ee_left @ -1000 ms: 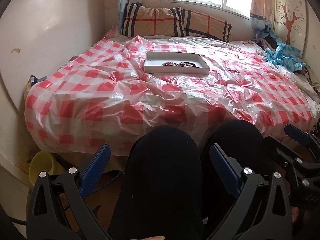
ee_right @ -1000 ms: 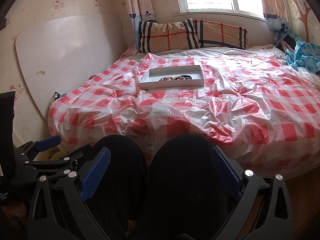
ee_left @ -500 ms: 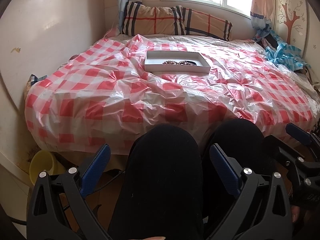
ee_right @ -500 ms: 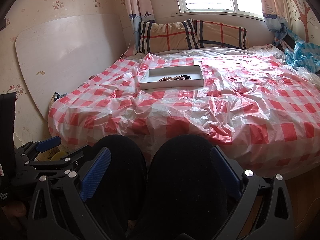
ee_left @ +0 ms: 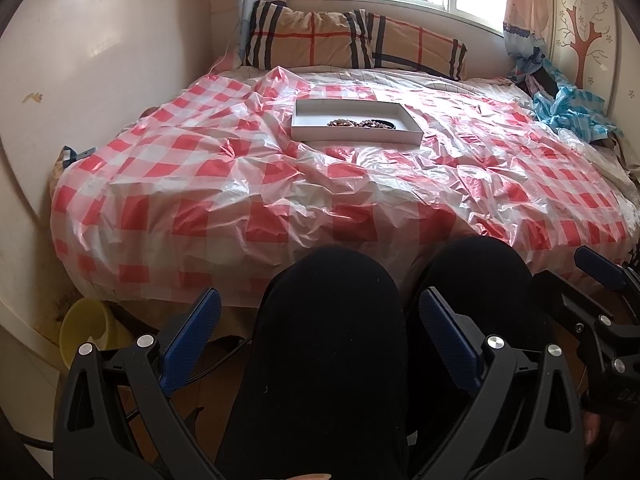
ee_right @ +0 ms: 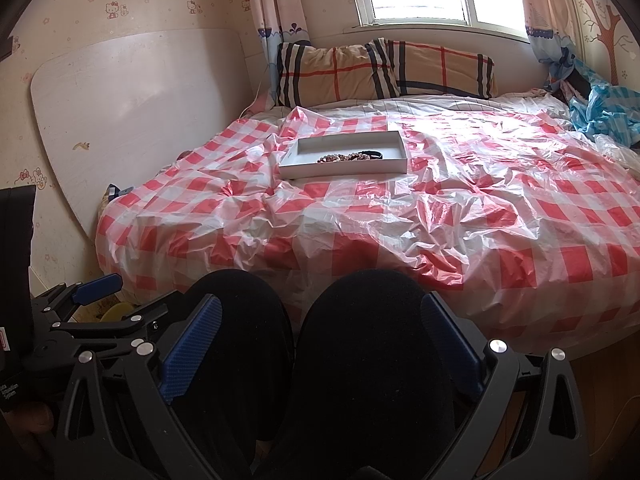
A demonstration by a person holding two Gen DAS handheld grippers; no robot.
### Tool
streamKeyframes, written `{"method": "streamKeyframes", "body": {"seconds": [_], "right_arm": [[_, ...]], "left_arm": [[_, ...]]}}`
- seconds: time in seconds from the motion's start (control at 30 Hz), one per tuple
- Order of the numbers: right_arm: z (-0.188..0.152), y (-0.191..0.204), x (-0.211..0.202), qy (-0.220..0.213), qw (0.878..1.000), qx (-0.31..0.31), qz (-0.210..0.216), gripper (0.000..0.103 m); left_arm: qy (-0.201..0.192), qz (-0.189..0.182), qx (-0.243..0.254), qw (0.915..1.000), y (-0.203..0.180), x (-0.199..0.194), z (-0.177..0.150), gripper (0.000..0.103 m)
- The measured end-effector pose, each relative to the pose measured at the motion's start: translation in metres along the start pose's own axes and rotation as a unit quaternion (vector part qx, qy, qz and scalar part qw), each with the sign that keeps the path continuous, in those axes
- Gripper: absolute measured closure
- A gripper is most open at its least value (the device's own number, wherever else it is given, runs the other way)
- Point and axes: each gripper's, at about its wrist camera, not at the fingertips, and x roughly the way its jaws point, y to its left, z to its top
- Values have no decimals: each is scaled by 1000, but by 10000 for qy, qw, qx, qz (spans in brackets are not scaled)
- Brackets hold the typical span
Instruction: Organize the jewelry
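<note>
Resting on checkered bed cover (ee_left: 240, 184), white tray (ee_left: 352, 135), beaded jewelry (ee_left: 360, 123) inside

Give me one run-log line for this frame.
left tool: open | right tool: open | jewelry: in white tray on bed | contact: none
</note>
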Motion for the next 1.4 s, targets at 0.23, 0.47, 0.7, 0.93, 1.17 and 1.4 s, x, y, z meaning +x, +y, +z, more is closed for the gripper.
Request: {"method": "streamKeyframes", "body": {"seconds": [0.23,0.47,0.7,0.93,1.17,1.4], "right_arm": [[0,1,0,0,10000,1,-4,7],[-1,1,0,-2,10000,-4,-6,7],[-1,2,0,-1,10000,3,-8,7],[-1,2,0,-1,10000,1,-11,7],[-1,3,0,3,10000,1,-12,7],[-1,3,1,0,10000,1,-14,7]], "left_arm": [[9,-1,3,10000,0,0,0,8],[10,2,6,10000,-1,0,1,8],[18,0,1,10000,-1,0,1,8],[24,-2,-3,10000,0,0,1,8],[26,-5,1,10000,-1,0,3,8],[0,-42,1,10000,-3,-1,-4,8]]}}
